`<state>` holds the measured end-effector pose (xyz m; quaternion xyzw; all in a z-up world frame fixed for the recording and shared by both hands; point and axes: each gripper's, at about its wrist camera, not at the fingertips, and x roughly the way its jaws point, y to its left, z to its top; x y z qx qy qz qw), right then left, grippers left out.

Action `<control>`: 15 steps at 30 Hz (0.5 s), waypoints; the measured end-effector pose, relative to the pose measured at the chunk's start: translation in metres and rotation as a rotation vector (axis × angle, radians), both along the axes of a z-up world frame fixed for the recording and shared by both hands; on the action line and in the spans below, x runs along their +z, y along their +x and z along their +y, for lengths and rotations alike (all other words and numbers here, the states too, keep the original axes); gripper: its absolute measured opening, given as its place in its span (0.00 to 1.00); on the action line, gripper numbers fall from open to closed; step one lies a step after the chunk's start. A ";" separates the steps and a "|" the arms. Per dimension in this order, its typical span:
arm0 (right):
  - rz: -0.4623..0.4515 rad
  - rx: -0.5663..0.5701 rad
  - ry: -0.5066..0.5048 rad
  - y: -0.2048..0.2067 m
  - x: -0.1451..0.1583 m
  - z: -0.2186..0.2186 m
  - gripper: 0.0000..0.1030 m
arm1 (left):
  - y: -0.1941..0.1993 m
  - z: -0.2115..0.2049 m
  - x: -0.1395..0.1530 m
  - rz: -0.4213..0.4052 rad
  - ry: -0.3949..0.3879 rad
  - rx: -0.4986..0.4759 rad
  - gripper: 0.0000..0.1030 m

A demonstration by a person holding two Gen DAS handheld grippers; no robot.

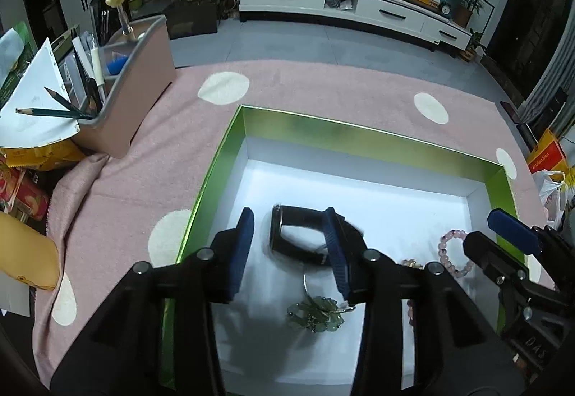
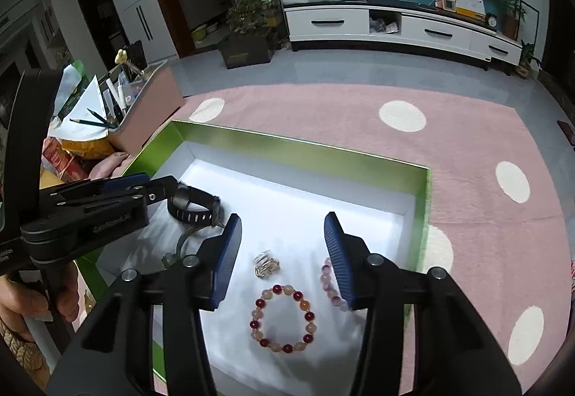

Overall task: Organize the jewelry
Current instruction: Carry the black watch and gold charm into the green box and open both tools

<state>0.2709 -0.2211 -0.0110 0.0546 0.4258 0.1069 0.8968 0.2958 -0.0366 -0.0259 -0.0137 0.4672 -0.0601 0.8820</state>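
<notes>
Left tongs (image 1: 291, 239): we hold them spread wide over the left half of the box, gripping nothing; the black watch lies between and just beyond the blue pads.
Right tongs (image 2: 282, 245): also spread wide and empty, above the right half of the box.
Box (image 2: 302, 157): open, green walls, white floor, resting on the pink surface (image 2: 467, 151) with white dots.
Black watch (image 2: 196, 205): on the box floor near the left wall, strap looped; the left tongs' tip is just beside it in the right wrist view.
Green bead pendant (image 1: 316, 315): on a thin ring, below the watch, partly behind a finger of the left tongs.
Red and peach bead bracelet (image 2: 282, 318): flat on the floor between the right tongs' fingers.
Pale purple bead bracelet (image 1: 453, 254): near the right wall, half hidden by the right tongs' finger in the right wrist view.
Silver piece (image 2: 266, 266): small, above the red bracelet; its kind we cannot tell.
Pink organiser (image 1: 133, 101): left of the box, holding pencils and pens.
Snack packets (image 1: 25, 180): piled at the far left.
Writing: "GenRobot.AI" on the left tongs' body.
</notes>
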 end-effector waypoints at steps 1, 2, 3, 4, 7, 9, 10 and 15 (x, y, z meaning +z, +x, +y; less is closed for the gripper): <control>-0.004 -0.003 0.005 -0.003 0.002 -0.002 0.47 | -0.003 0.001 0.002 -0.002 -0.006 -0.002 0.40; -0.009 -0.009 0.008 -0.007 0.004 -0.005 0.47 | -0.005 0.002 0.005 -0.005 -0.012 -0.003 0.41; -0.015 -0.012 0.012 -0.012 0.006 -0.009 0.47 | -0.010 0.003 0.008 -0.012 -0.016 -0.002 0.42; -0.021 -0.014 0.016 -0.017 0.009 -0.011 0.47 | -0.014 0.004 0.012 -0.018 -0.016 -0.004 0.44; -0.047 -0.024 0.030 -0.036 0.019 -0.022 0.47 | -0.028 0.008 0.022 -0.039 -0.010 -0.012 0.48; -0.060 -0.028 0.033 -0.048 0.024 -0.028 0.47 | -0.039 0.011 0.029 -0.053 -0.010 -0.018 0.49; -0.067 -0.029 0.033 -0.056 0.027 -0.030 0.47 | -0.046 0.012 0.033 -0.061 -0.011 -0.021 0.50; -0.099 -0.038 0.032 -0.093 0.038 -0.038 0.47 | -0.081 0.019 0.047 -0.086 -0.025 -0.040 0.59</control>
